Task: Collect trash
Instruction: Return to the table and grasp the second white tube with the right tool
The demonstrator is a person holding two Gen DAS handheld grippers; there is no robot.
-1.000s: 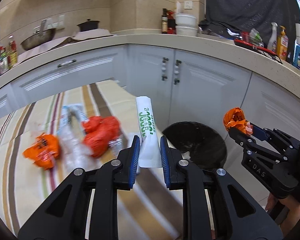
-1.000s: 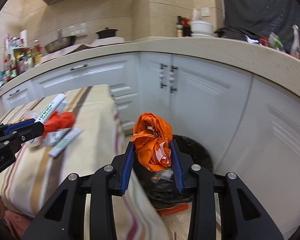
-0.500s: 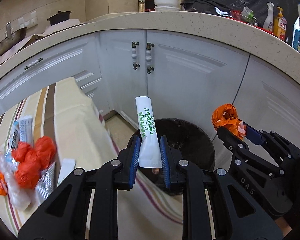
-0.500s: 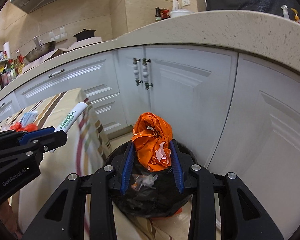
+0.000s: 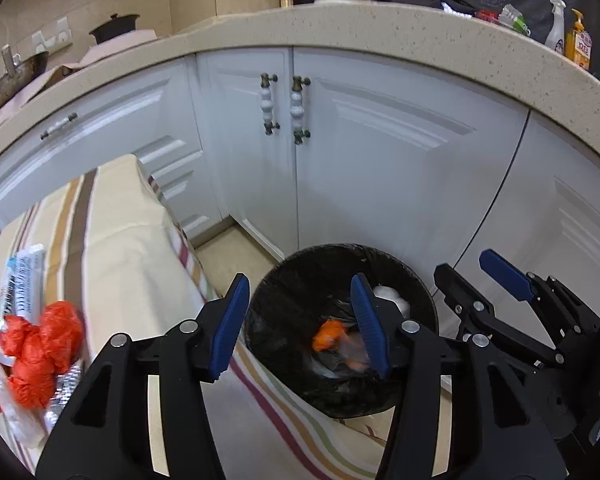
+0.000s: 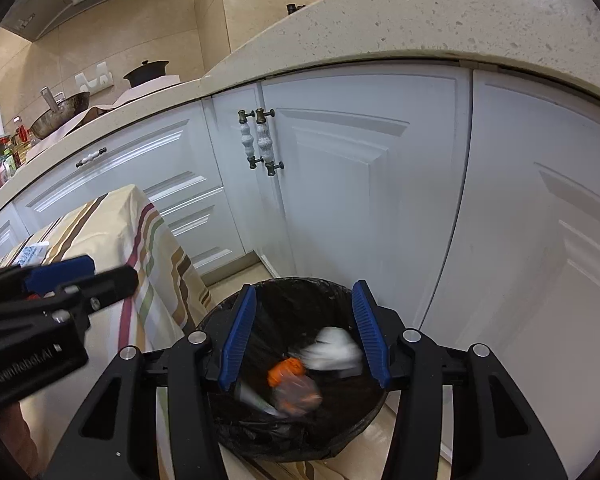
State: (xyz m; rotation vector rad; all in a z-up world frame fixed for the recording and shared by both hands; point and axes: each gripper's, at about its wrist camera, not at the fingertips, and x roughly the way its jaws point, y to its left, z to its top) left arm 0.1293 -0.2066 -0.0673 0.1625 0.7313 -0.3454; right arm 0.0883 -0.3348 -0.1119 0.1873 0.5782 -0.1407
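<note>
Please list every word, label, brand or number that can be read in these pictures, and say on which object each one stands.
"GenRobot.AI", a little blurred: on the body of the left gripper, seen in the right wrist view.
Red label on the orange bottle on the counter: too small to read.
Print on the white wrapper on the striped tablecloth: blurred, not readable.
Nothing readable on the trash bin or the right gripper.

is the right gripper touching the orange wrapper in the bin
Apart. The right wrist view shows the right gripper open, with the orange wrapper lying below in the bin.
</note>
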